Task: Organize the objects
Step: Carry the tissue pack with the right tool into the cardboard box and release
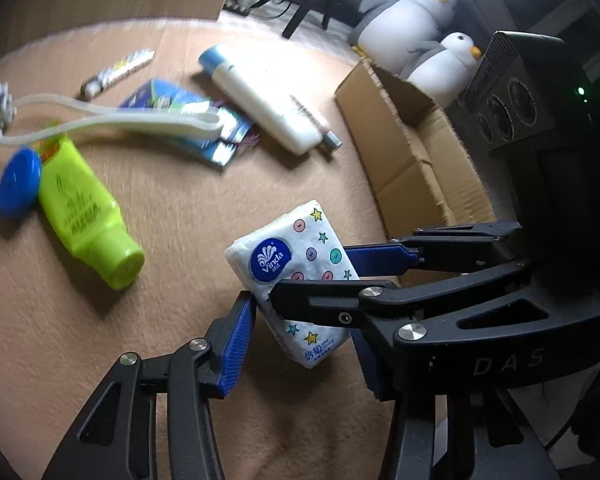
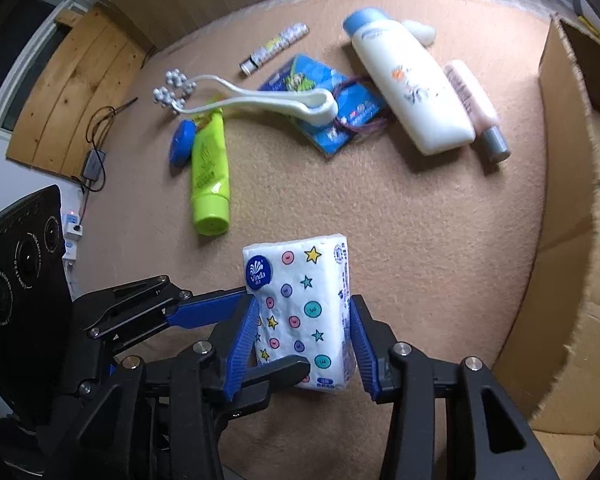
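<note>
Tissue pack: a white Vinda pocket-tissue pack (image 2: 304,312) printed with stars and coloured dots stands tilted over the tan carpet (image 2: 420,240), in the near middle of the scene, with both grippers around it.
Right gripper: the right gripper (image 2: 304,344) has its blue ribbed pads on the two long sides of the pack, pinching it across its width; the left pad presses the printed face's edge, the right pad lies against the side panel.
Left gripper: the left gripper (image 1: 300,344) comes in from the side; its left pad touches the pack's lower corner, while the other pad is hidden behind the right gripper's arm, so whether it truly clamps the pack I cannot tell.
Cardboard box: an open cardboard box (image 2: 572,200) stands on the carpet to the right, close to the pack.
Other items: further back lie a lime-green tube (image 2: 208,176) with a blue round lid (image 2: 182,142) touching its side, a white roller massager (image 2: 240,100) lying over a blue packet (image 2: 332,108), a white bottle with a blue cap (image 2: 408,84), a pink tube (image 2: 474,104) just beside it, and a slim patterned stick (image 2: 274,48).
Background: two plush penguins (image 1: 420,28) sit beyond the box.
</note>
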`<state>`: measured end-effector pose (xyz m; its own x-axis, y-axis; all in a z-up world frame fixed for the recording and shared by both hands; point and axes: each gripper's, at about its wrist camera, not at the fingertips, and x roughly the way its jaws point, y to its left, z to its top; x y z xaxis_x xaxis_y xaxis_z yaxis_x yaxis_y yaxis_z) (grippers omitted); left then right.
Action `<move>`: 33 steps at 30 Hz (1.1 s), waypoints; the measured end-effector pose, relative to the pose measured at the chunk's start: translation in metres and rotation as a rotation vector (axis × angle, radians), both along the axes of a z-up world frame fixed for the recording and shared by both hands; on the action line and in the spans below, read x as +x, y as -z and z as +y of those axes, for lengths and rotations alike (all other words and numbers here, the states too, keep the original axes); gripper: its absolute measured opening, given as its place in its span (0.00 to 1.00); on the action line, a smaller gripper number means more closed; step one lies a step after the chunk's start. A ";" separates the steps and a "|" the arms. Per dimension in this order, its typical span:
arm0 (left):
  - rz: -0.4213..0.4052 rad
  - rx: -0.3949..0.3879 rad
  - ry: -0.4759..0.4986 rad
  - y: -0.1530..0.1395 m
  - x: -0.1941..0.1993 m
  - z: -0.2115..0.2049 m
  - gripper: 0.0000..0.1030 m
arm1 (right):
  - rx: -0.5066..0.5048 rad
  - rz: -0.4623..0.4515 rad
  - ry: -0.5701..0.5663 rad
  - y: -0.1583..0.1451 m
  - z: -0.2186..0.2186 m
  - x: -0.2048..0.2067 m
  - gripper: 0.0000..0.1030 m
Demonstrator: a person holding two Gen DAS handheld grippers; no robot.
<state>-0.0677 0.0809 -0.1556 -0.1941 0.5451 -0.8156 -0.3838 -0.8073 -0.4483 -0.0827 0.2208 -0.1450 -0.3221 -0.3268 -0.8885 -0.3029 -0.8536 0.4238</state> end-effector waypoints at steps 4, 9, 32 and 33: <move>0.052 -0.005 0.027 -0.024 -0.004 0.014 0.50 | 0.021 0.050 0.047 -0.022 0.011 0.008 0.40; 0.128 -0.011 0.084 -0.054 -0.012 0.045 0.50 | 0.085 0.119 0.109 -0.054 0.032 0.027 0.40; 0.230 -0.019 0.296 -0.076 -0.006 0.167 0.52 | 0.160 0.148 0.353 -0.078 0.121 0.112 0.48; 0.229 -0.019 0.297 -0.077 -0.006 0.166 0.52 | 0.170 0.149 0.363 -0.079 0.122 0.113 0.54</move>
<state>-0.0738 0.2470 -0.0786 -0.2087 0.5904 -0.7797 -0.6908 -0.6533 -0.3098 0.0308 0.3430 -0.0660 -0.5183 -0.0217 -0.8549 -0.5425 -0.7645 0.3482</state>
